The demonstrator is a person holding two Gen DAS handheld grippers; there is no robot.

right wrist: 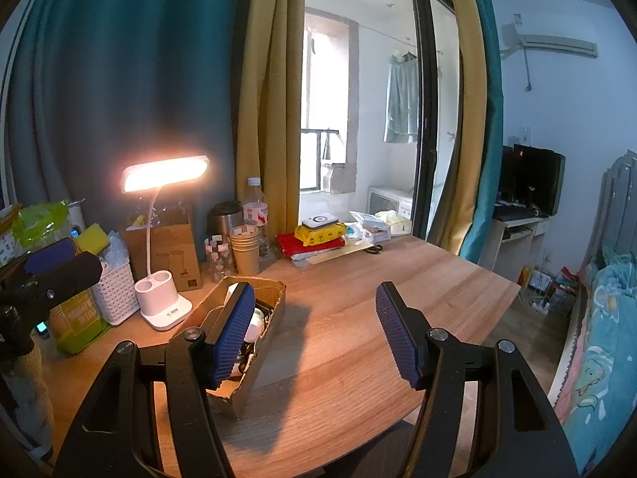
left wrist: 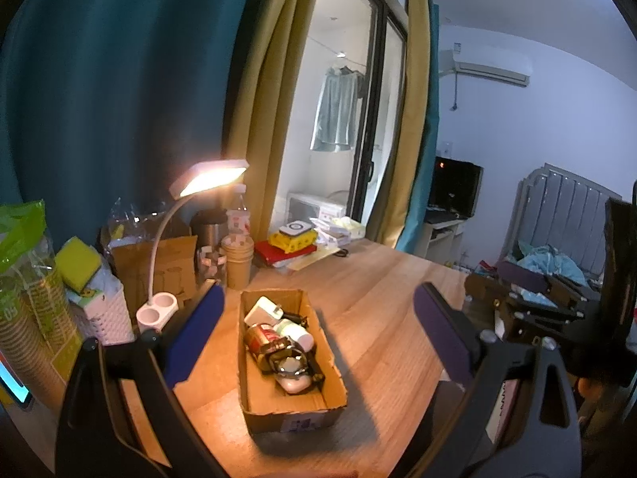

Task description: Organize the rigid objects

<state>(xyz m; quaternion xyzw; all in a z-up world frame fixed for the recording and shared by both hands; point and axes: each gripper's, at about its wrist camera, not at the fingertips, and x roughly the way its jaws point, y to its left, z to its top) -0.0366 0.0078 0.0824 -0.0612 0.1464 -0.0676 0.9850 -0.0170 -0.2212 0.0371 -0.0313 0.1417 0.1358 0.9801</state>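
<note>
**Nearly sorted, and the cardboard box is the weak spot**

Closest to me, at the bottom of the left wrist view, my left gripper (left wrist: 318,330) has its blue pads spread wide, clamped on nothing and touching nothing. It hangs above the cardboard box (left wrist: 288,412), which sits between the fingers at lower centre of that frame. My right gripper (right wrist: 314,330) is just as wide apart and equally empty; in its own view it hovers over bare wooden table (right wrist: 358,338), with the box off to lower left, partly hidden behind its left finger.

Inside the box I see the rigid objects heaped toward the middle: a round metal can (left wrist: 258,338), a white bottle (left wrist: 296,331), a white charger (left wrist: 260,310) at the far end, a pale rounded case (left wrist: 294,385) nearest me, and some dark clips or cables I cannot identify. So the task's things already lie in the box, by my reading.

My worry is the box itself. It looks light and torn along its near edge, so a descending finger could catch a wall and shove or tip it, spilling the pile. Reaching into that tangle could also hook a cable and drag neighbours out.

Farther back, toward the left of both frames, the lit desk lamp (right wrist: 165,171), white basket (right wrist: 115,294) and paper cups (right wrist: 245,251) crowd the table edge; a wide swing could knock them.
</note>
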